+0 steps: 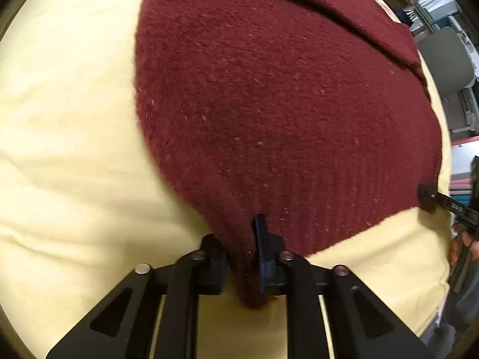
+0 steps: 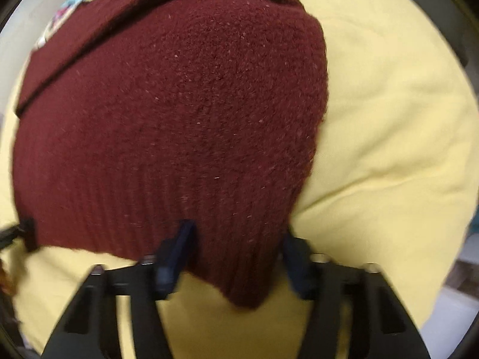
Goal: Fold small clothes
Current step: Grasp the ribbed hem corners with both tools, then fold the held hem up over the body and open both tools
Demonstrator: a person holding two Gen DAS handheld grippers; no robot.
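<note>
A dark red knitted sweater (image 1: 269,104) lies on a pale yellow sheet (image 1: 60,119), its sleeves folded across the far part. My left gripper (image 1: 239,257) is shut on the sweater's near ribbed hem corner, which bunches between the fingers. In the right wrist view the sweater (image 2: 179,119) fills the middle. My right gripper (image 2: 236,254) has the other hem corner between its fingers, which stand wide apart and do not pinch the cloth. Its tip also shows at the hem in the left wrist view (image 1: 428,197). The left gripper's tip shows at the far left in the right wrist view (image 2: 28,233).
The yellow sheet (image 2: 389,119) spreads around the sweater. A grey chair (image 1: 446,59) and shelving stand beyond the bed's right edge. A patterned cloth (image 2: 74,0) shows at the far left in the right wrist view.
</note>
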